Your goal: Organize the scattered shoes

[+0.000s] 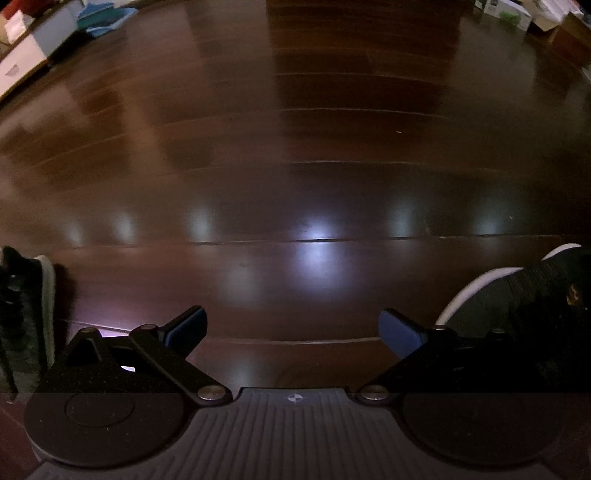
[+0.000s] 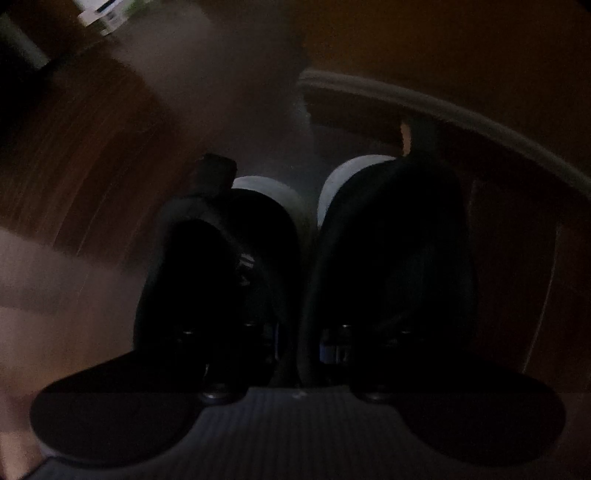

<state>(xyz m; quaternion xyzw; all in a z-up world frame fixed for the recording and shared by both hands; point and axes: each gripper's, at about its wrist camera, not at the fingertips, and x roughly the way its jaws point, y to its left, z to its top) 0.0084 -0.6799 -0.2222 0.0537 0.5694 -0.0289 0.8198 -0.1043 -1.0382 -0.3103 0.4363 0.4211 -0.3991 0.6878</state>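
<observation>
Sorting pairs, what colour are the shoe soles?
White soles on dark shoes; clearest in the right wrist view.

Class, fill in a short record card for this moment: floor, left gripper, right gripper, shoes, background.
floor: dark glossy wood floor
left gripper: left gripper open, holding nothing
right gripper: right gripper too dark to tell; aimed at the dark shoes
shoes: dark shoes with white soles, two side by side; another shoe at the left edge of the left view
background: boxes by the far edge
</observation>
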